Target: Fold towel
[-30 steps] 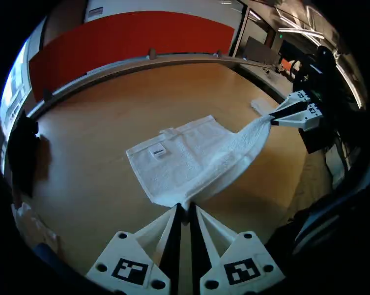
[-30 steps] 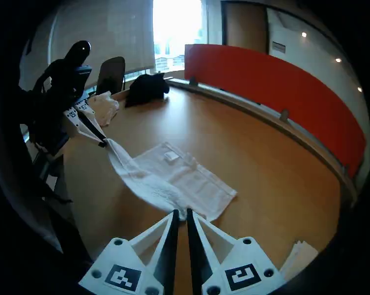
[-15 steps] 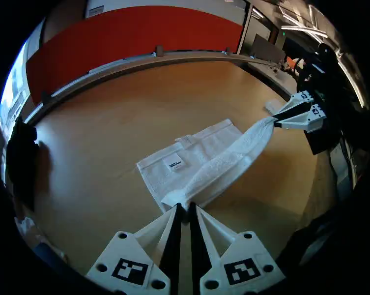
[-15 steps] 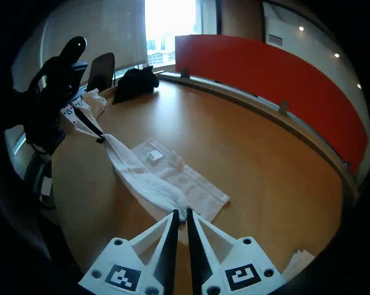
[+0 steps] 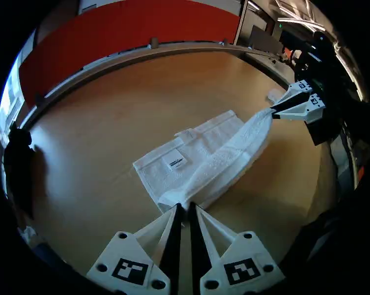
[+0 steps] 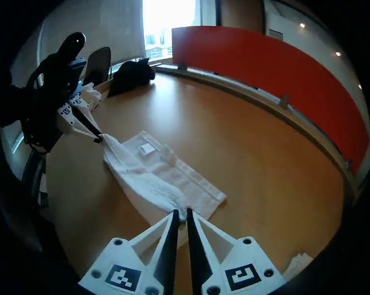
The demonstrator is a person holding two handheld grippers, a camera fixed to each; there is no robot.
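— Where's the towel [image 5: 204,157]?
— On the wooden surface [image 5: 101,118], white, with its label [image 5: 175,160] facing up. The far part lies flat; the near long edge is lifted off the wood and bunched into a thick band.
— Which way does it run?
— Its long axis goes from one hand-held gripper to the other, and the raised band is strung between them.
— And the grippers?
— The left hand-held gripper [image 5: 184,206] has its fingers pressed together on one end of that band. The right hand-held gripper [image 6: 181,212] pinches the other end the same way.
— How are they posed?
— In the left gripper view the right one [image 5: 272,112] sits above the surface, its tips aimed back along the band. In the right gripper view the left one [image 6: 100,138] slants down to its corner.
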